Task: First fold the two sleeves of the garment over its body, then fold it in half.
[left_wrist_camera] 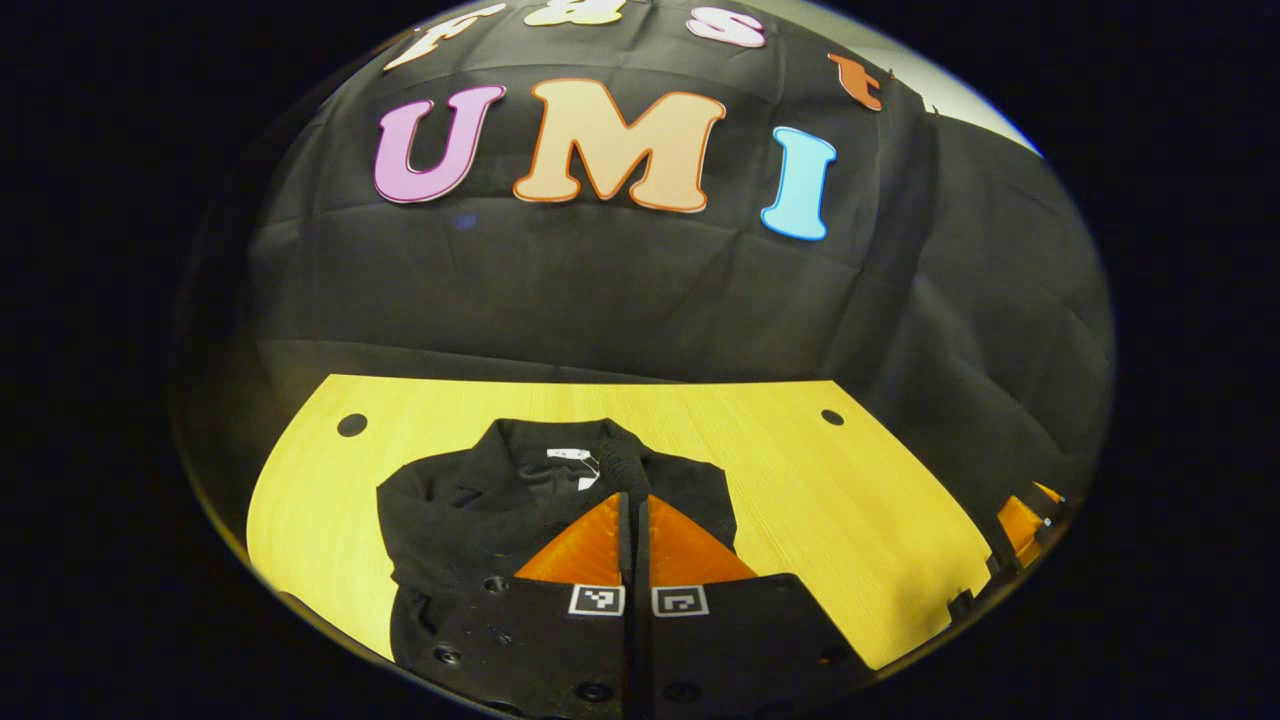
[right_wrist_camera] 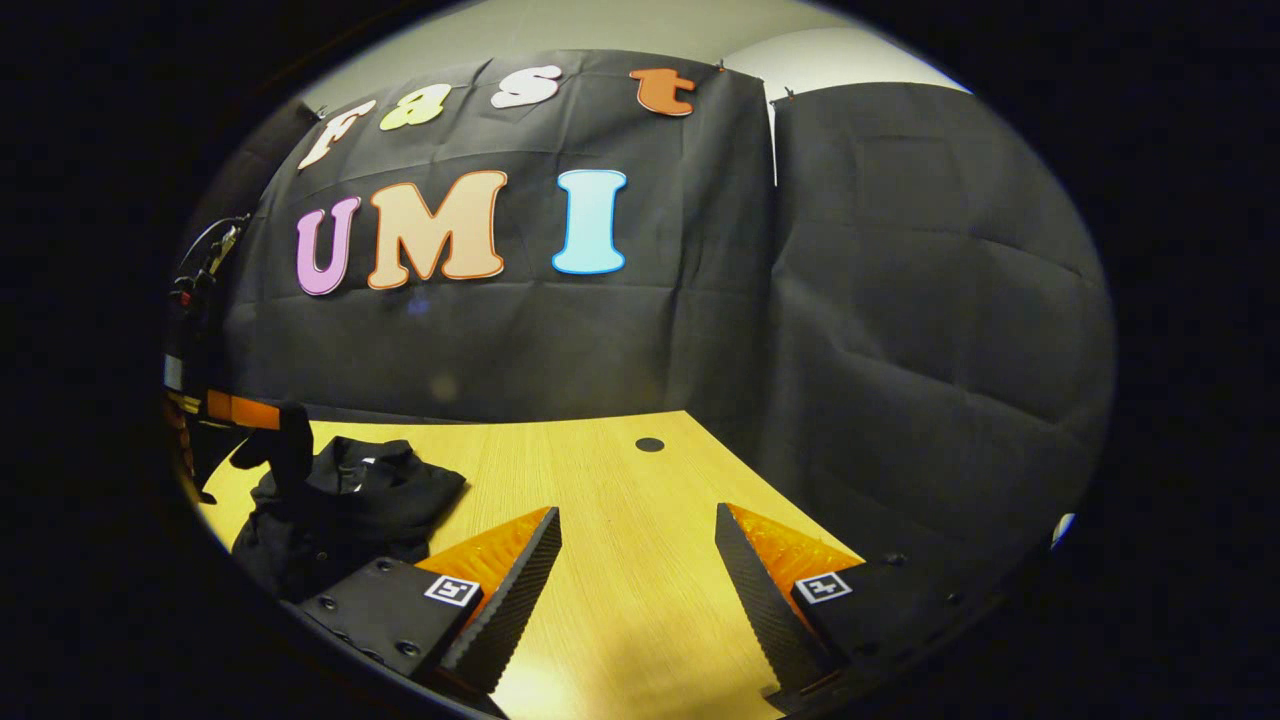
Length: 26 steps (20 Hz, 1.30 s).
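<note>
Right up against the lens in the left gripper view, the left gripper (left_wrist_camera: 633,510) had its two orange fingers pressed together, and a thin strip of black cloth seemed to rise from between the tips, so it looked clamped on a bit of the garment (left_wrist_camera: 480,510). That garment was a black top bunched up in the middle of the yellow wooden surface (left_wrist_camera: 850,520), collar at the far end with a white tag showing, folds pretty rumpled. Two dark round holes (left_wrist_camera: 351,425) sat near the far corners of the surface. Off at the right edge I could just make out the other gripper's orange.

Over in the right gripper view, the right gripper (right_wrist_camera: 638,560) was spread wide with nothing between its fingers, just bare wood under it. The garment (right_wrist_camera: 340,510) lay well off to the left in a crumpled heap, one piece of it lifted up. An orange bit of the left gripper (right_wrist_camera: 240,410) showed just above that lifted piece.
</note>
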Available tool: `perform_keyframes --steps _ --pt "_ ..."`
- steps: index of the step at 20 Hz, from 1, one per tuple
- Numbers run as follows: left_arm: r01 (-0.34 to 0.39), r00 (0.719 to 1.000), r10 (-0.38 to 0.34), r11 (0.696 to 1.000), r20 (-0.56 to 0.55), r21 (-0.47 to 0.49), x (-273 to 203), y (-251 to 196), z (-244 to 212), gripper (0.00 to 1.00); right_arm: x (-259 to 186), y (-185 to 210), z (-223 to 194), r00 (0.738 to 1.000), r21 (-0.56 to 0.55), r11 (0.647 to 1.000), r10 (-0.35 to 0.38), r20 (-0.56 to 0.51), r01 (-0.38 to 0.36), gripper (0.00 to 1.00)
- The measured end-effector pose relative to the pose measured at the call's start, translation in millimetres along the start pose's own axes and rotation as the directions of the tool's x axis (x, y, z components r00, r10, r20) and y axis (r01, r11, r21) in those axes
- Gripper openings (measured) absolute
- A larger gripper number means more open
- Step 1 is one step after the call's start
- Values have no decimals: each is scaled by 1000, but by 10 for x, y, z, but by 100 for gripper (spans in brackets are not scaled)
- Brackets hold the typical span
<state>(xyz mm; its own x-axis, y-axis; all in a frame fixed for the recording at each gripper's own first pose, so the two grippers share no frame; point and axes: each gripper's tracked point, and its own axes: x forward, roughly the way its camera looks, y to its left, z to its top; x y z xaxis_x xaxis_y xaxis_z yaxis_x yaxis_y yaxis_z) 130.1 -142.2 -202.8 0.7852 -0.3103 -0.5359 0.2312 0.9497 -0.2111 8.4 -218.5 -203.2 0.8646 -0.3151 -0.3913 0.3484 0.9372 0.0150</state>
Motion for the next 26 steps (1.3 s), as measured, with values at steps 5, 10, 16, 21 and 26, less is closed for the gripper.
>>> perform_keyframes --steps 5,10,16,21,26 --pt "2 996 -2 1000 -91 8 318 -149 -320 0 28 -84 -38 1000 -23 1000 -3 -16 3 98" --pt "10 989 -4 999 -147 40 483 -254 -522 0 115 11 -91 998 -18 999 39 -54 -40 98" --pt "-52 998 51 997 32 58 112 -101 -16 93 134 479 -31 985 -35 985 168 -46 -169 98" --pt "-163 981 154 984 121 73 -802 497 -9 92 -171 997 -77 965 -36 964 262 -34 -263 98" --pt "-266 962 259 962 90 65 -1624 1040 -557 93 -582 1341 -363 946 -76 944 316 -68 -321 98"
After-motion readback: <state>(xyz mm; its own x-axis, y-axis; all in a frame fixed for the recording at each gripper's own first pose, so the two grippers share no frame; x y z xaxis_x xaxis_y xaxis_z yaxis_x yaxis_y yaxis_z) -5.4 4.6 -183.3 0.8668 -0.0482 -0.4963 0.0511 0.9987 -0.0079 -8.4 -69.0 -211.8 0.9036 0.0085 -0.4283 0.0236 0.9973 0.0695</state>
